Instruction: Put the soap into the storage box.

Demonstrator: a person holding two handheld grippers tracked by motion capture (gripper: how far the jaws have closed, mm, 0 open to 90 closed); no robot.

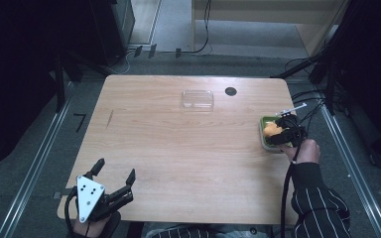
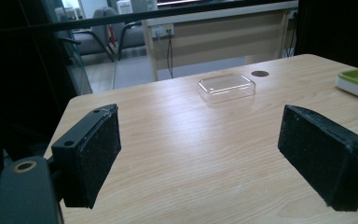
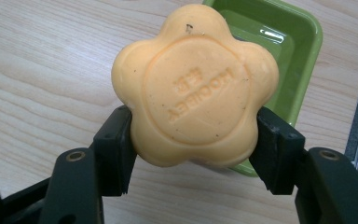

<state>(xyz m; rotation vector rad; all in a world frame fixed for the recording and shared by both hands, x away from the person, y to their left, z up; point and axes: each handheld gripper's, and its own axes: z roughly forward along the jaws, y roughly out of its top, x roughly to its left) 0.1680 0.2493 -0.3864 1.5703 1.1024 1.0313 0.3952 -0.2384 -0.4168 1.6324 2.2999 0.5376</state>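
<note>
An orange flower-shaped soap bar [image 3: 196,88] with raised lettering sits between the two black jaws of my right gripper [image 3: 193,149], which is shut on it. It hangs just above the green rectangular dish [image 3: 284,42]. From above, the soap [image 1: 272,129] and right gripper [image 1: 286,133] are over the green dish [image 1: 264,141] at the table's right edge. My left gripper [image 1: 114,173] rests at the near left corner, jaws wide open and empty. Its pads [image 2: 93,154] frame bare wood in the left gripper view.
A clear plastic lid or box [image 1: 197,99] lies at the far middle of the wooden table [image 1: 178,148], and it is also seen as the clear box [image 2: 226,87]. A dark round hole [image 1: 230,91] is beside it. Metal rails run along both sides.
</note>
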